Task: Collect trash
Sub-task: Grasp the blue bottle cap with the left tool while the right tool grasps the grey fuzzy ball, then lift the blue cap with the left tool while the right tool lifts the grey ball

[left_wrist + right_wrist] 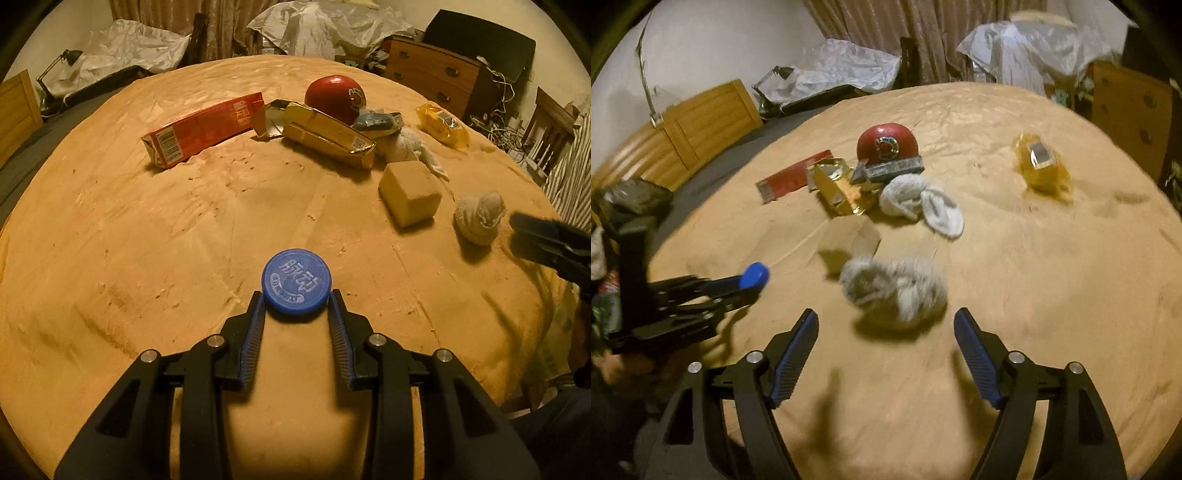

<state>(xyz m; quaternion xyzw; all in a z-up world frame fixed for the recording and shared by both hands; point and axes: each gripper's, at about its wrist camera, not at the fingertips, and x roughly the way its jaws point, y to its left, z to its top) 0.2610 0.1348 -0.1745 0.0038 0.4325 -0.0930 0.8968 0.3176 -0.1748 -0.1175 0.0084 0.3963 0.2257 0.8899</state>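
My left gripper [296,295] is shut on a blue bottle cap [296,282] and holds it above the orange bedspread [147,240]; it also shows at the left of the right wrist view [753,277]. My right gripper [886,325] is open and empty, just short of a crumpled white tissue wad [894,291], which also shows in the left wrist view [479,216]. Further back lie a red carton [203,129], a gold box [328,134], a yellow wrapper [441,123] and a tan sponge block [410,192].
A red apple [334,96] and a white sock [923,203] lie among the packaging. A wooden dresser [436,77] stands at the back right, a wooden bed frame [683,136] at the left. Plastic sheets [842,70] cover things behind the bed.
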